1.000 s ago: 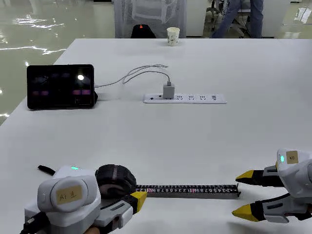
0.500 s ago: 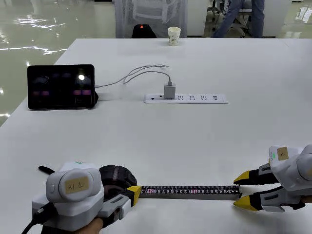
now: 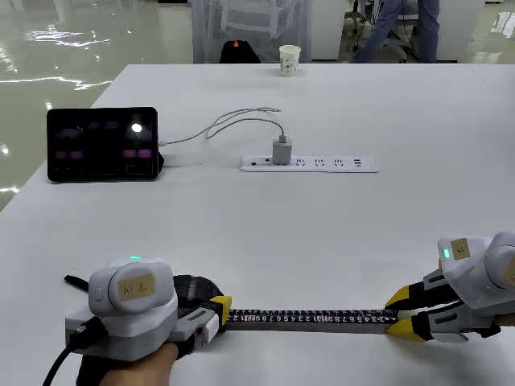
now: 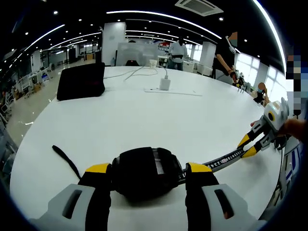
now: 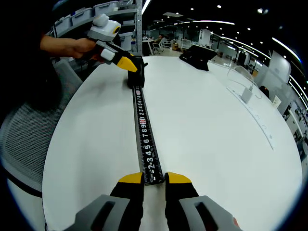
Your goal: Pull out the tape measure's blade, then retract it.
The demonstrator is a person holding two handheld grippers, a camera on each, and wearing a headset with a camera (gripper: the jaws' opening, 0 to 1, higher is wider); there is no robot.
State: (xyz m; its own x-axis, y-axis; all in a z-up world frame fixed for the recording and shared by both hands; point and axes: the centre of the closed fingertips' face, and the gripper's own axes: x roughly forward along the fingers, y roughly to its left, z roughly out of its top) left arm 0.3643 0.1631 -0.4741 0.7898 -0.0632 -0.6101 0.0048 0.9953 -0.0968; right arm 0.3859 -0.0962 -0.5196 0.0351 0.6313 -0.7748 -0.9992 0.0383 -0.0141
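Note:
The black tape measure case [image 4: 144,175] sits on the white table [image 3: 322,233], and my left gripper [image 4: 149,168] is shut on its sides. In the head view the case [image 3: 197,291] shows at the bottom left, partly hidden behind the left gripper [image 3: 205,310]. Its dark blade [image 3: 310,318] lies flat along the table toward the right. My right gripper [image 3: 402,314] is closed in on the blade's free end. In the right gripper view the blade [image 5: 144,130] runs from the right gripper [image 5: 154,179] up to the case [image 5: 135,77]. A black wrist strap [image 4: 65,159] trails from the case.
A dark tablet [image 3: 100,145] stands at the left. A white power strip [image 3: 338,164] with a charger [image 3: 279,149] and cable lies mid-table, and a paper cup [image 3: 289,59] sits at the far edge. People stand beyond the table.
The right gripper's jaws have narrowed from wide open onto the blade's end. The left gripper has shifted slightly with the case. The blade's drawn length looks unchanged.

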